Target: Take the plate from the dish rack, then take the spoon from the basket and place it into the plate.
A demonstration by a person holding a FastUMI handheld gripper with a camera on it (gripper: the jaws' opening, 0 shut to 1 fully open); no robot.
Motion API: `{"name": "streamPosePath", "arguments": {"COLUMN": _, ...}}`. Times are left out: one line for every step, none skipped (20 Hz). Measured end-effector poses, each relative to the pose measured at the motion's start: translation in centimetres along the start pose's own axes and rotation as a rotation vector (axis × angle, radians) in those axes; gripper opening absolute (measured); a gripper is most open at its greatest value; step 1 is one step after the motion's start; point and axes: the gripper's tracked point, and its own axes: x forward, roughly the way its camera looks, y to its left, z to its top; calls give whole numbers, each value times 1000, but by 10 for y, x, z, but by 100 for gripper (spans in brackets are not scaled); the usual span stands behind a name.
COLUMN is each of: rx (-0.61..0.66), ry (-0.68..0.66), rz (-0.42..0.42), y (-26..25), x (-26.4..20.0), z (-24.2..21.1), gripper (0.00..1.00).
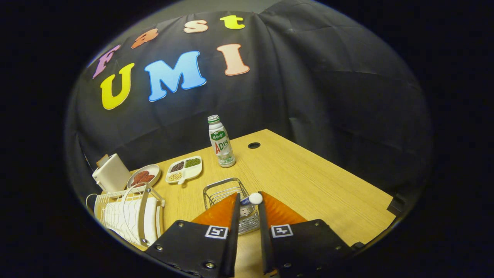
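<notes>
Wooden table [308,185] carries, from the gripper's left: white dish rack [129,216] with the plate [150,226] standing upright in it, wire basket [227,193] just ahead of the fingers, and beyond them a small plate of red pieces [143,176], a 3-section dish [184,169] and a bottle [221,141]. Gripper [250,200] is angled downward over the basket, its 2 fingers narrowed and clamped on the spoon [252,199], whose rounded white handle end sticks up between the tips.

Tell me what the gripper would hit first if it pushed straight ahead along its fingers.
Probably the bottle. The gripper is shut on the spoon above the wire basket; bare table follows, though depth is uncertain.
</notes>
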Motion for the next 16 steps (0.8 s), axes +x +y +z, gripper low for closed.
{"name": "streamPosePath", "arguments": {"rx": -5, "ry": 7, "rz": 18, "y": 5, "x": -3, "z": 0, "gripper": 23}}
{"name": "streamPosePath", "arguments": {"rx": 0, "ry": -15, "rz": 41, "y": 14, "x": -4, "z": 8, "gripper": 23}}
{"name": "streamPosePath", "arguments": {"rx": -6, "ry": -23, "rz": 62, "y": 22, "x": -5, "z": 12, "gripper": 16}}
{"name": "streamPosePath", "arguments": {"rx": -38, "ry": -14, "rz": 49, "y": 20, "x": -3, "z": 11, "gripper": 9}}
{"name": "streamPosePath", "arguments": {"rx": -56, "ry": -13, "rz": 48, "y": 22, "x": -2, "z": 13, "gripper": 9}}
{"name": "streamPosePath", "arguments": {"rx": -64, "ry": -8, "rz": 51, "y": 26, "x": -2, "z": 14, "gripper": 9}}
{"name": "streamPosePath", "arguments": {"rx": -68, "ry": -7, "rz": 60, "y": 32, "x": -4, "z": 17, "gripper": 9}}
{"name": "streamPosePath", "arguments": {"rx": -79, "ry": -11, "rz": 63, "y": 36, "x": -6, "z": 21, "gripper": 9}}
{"name": "streamPosePath", "arguments": {"rx": -97, "ry": -21, "rz": 68, "y": 38, "x": -8, "z": 25, "gripper": 9}}
{"name": "streamPosePath", "arguments": {"rx": -116, "ry": -28, "rz": 67, "y": 40, "x": -11, "z": 30, "gripper": 9}}
{"name": "streamPosePath", "arguments": {"rx": -131, "ry": -38, "rz": 66, "y": 42, "x": -15, "z": 36, "gripper": 9}}
{"name": "streamPosePath", "arguments": {"rx": -142, "ry": -41, "rz": 68, "y": 44, "x": -19, "z": 41, "gripper": 9}}
{"name": "streamPosePath", "arguments": {"rx": -152, "ry": -52, "rz": 64, "y": 46, "x": -25, "z": 47, "gripper": 9}}
{"name": "streamPosePath", "arguments": {"rx": -167, "ry": -64, "rz": 55, "y": 46, "x": -30, "z": 53, "gripper": 9}}
{"name": "streamPosePath", "arguments": {"rx": -180, "ry": -75, "rz": 50, "y": 46, "x": -38, "z": 59, "gripper": 9}}
{"name": "streamPosePath", "arguments": {"rx": -187, "ry": -86, "rz": 50, "y": 48, "x": -46, "z": 65, "gripper": 9}}
